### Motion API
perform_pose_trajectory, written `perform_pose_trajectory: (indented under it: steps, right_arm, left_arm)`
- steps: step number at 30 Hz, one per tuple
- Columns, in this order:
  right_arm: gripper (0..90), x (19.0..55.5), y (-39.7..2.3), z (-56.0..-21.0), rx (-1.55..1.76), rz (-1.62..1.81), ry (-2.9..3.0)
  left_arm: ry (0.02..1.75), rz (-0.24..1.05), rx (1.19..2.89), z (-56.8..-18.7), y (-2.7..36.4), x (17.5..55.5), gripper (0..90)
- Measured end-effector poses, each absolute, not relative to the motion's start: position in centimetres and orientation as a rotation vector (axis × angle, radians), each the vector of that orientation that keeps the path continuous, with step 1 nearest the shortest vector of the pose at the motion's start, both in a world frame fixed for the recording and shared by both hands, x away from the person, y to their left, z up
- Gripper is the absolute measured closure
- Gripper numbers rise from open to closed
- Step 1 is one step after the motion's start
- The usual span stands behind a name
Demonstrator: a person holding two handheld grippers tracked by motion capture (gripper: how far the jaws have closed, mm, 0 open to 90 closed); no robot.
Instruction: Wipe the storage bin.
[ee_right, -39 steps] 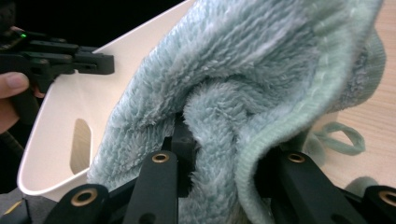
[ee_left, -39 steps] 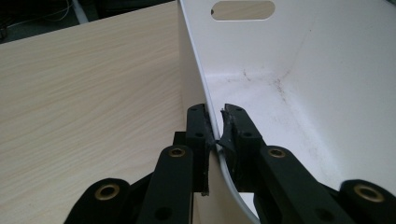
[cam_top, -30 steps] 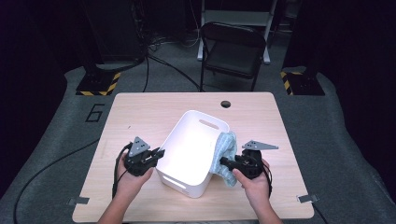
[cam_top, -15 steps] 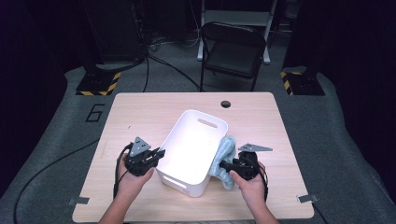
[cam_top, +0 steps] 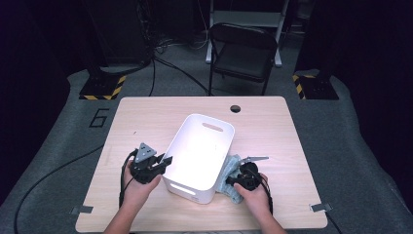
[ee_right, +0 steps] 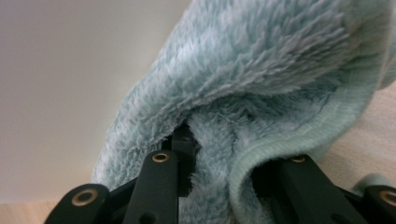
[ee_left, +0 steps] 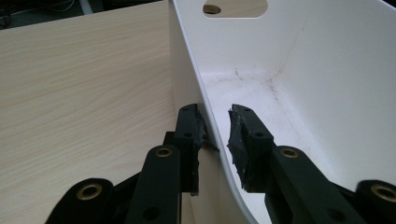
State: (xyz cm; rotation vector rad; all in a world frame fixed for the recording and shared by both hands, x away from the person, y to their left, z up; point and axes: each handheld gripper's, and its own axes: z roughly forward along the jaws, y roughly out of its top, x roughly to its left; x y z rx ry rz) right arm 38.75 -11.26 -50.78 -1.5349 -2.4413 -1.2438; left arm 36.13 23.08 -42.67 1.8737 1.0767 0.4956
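Two grippers flank one white bin (cam_top: 199, 156) on the wooden table (cam_top: 272, 126), seen from the high view: left gripper (cam_top: 163, 163) at the bin's left wall, right gripper (cam_top: 233, 181) low at its right, on a pale blue towel (cam_top: 229, 168) bunched against the bin.

Left gripper view: jaws have just been opening and straddle the bin's rim (ee_left: 205, 121), outer pad near the wall, inner pad clear of it; stained bin floor visible.

Right gripper view: jaws pinch the fluffy towel (ee_right: 261, 93), its hemmed edge folded over one jaw, the bin's wall just behind.
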Motion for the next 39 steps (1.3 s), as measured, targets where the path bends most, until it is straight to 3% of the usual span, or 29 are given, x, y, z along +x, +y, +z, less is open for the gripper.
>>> perform_pose_trajectory:
  steps: [12, 32, 39]
  right_arm:
    - [69.9, 37.8, -11.1, -49.3, -1.521, -1.315, -2.435]
    - [69.6, 35.1, -11.4, -41.9, -1.355, -1.706, -2.408]
    - [69.8, 35.3, -11.2, -42.2, -1.345, -1.690, -2.400]
  left_arm:
    - [1.079, 0.502, 1.905, -42.5, 22.9, 36.2, 68.4]
    - [1.081, 0.548, 1.925, -42.4, 22.6, 36.0, 68.5]
    - [1.088, 0.551, 1.914, -42.5, 22.5, 35.8, 69.3]
